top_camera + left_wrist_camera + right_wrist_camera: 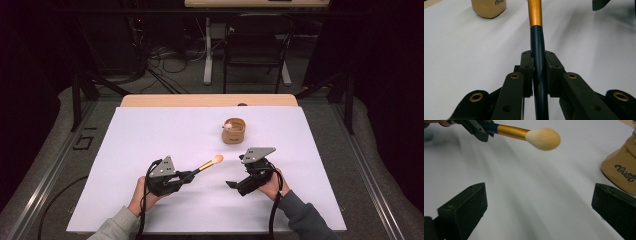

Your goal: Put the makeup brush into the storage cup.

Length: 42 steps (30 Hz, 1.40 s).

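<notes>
now left hand-held gripper [539, 72] clamps makeup brush [206, 165], right hand-held gripper [539, 212] wide open nr cup [233, 131].

A white-covered table [150, 145] carries 1 tan cup [233, 131].

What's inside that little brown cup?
The brown cup holds something pale with a pinkish tip poking above its rim, seen from the high view; it is too small to name. Its wall hides whatever lies deeper. The makeup brush is outside, held by the left gripper.
</notes>
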Each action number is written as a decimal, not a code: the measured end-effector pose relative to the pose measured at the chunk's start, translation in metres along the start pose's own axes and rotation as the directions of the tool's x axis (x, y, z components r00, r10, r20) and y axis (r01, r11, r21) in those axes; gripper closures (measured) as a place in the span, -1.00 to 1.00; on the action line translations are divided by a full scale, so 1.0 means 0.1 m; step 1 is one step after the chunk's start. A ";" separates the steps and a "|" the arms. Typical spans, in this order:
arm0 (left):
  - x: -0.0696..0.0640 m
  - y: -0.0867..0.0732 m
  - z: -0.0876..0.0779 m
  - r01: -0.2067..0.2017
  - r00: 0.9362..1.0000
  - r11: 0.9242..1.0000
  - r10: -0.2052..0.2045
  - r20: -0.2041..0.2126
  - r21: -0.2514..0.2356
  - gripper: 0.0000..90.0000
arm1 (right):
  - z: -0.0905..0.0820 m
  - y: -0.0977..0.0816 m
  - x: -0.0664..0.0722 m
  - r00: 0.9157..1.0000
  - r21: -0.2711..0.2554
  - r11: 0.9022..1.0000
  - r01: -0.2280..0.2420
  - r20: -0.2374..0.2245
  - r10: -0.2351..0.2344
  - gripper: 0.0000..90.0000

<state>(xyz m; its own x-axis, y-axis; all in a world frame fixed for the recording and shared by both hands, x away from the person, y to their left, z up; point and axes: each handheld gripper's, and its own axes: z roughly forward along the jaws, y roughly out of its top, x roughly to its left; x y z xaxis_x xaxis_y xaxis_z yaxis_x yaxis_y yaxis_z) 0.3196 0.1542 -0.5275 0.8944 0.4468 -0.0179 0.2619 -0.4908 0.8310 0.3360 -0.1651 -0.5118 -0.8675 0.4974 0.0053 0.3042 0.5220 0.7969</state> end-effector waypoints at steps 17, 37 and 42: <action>0.08 0.00 -0.06 0.043 0.999 0.996 -0.044 -0.014 -0.082 0.76 | 0.01 -0.01 0.05 1.000 0.008 1.000 0.012 0.008 -0.012 -1.00; 0.07 0.01 -0.11 0.073 0.996 0.984 -0.079 -0.033 -0.162 0.76 | 0.07 0.02 0.10 1.000 -0.013 1.000 0.014 -0.026 -0.014 -1.00; 0.05 0.01 -0.12 0.068 0.996 0.982 -0.077 -0.041 -0.178 0.76 | 0.09 0.04 0.11 1.000 -0.017 1.000 0.020 -0.019 -0.020 -1.00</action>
<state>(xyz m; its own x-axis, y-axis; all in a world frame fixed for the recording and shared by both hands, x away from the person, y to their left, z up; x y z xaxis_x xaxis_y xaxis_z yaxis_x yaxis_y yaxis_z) 0.3202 0.1657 -0.5202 0.8562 0.5133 -0.0590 0.2538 -0.3183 0.9134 0.3312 -0.1512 -0.5140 -0.8808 0.4735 0.0011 0.2804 0.5198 0.8070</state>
